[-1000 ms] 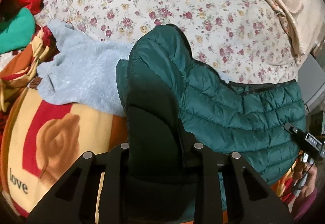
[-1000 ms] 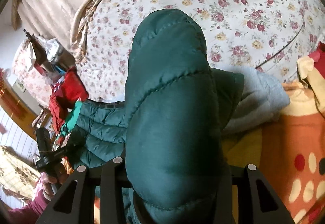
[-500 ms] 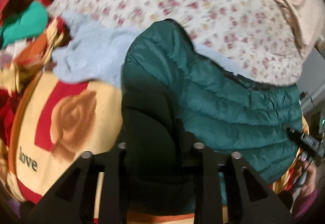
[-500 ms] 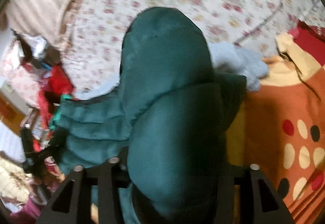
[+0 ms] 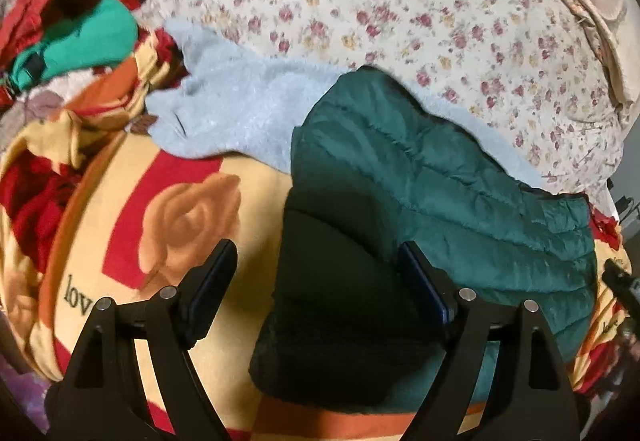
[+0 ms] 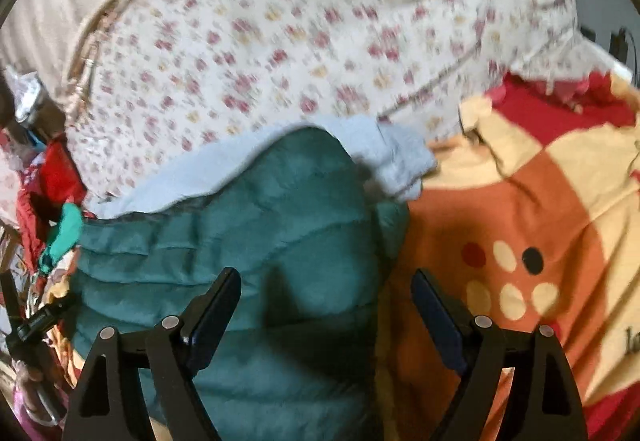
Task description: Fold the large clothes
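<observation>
A dark green quilted puffer jacket [image 5: 440, 193] lies folded on the blanket, partly over a pale blue fleece garment [image 5: 240, 113]. My left gripper [image 5: 316, 273] is open, its jaws wide apart on either side of the jacket's dark near end, gripping nothing. In the right wrist view the jacket [image 6: 256, 233] lies below and to the left. My right gripper [image 6: 326, 301] is open and empty just above the jacket's right edge. The blue fleece [image 6: 384, 149] shows behind the jacket.
An orange, yellow and red rose-print blanket [image 5: 160, 233] covers the near surface, also in the right wrist view [image 6: 520, 201]. A floral bedsheet [image 5: 400, 1] lies behind. Red and green clothes [image 5: 80, 33] are piled far left. A beige headboard cushion [image 6: 60, 1] is at the back.
Both grippers have opened and let go of the green jacket. The jacket has dropped from its raised position and now lies flat on the blanket.
</observation>
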`<control>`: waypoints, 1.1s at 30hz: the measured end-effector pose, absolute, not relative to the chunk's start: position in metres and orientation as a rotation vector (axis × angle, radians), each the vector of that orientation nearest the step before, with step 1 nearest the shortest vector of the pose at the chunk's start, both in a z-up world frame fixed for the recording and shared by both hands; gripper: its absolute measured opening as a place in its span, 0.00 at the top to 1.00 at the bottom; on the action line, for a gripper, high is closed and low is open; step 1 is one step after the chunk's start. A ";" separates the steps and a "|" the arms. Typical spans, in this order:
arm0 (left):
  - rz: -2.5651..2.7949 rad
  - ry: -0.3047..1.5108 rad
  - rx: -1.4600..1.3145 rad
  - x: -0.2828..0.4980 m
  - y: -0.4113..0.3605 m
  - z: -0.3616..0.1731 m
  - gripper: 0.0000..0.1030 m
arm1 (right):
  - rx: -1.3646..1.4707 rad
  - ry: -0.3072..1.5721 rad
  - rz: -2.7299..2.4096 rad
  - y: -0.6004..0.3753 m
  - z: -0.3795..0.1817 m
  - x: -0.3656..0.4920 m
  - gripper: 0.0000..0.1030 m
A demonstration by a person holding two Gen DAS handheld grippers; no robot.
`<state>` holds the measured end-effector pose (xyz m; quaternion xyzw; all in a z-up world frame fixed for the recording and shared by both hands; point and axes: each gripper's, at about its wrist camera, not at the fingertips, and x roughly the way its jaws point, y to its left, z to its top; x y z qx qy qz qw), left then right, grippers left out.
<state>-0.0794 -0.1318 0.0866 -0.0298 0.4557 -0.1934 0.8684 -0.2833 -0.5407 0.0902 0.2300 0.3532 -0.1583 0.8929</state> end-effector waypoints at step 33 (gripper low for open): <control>-0.369 0.764 0.145 -0.167 -0.194 0.112 0.20 | 0.227 0.697 -0.269 -0.356 0.100 -0.266 0.04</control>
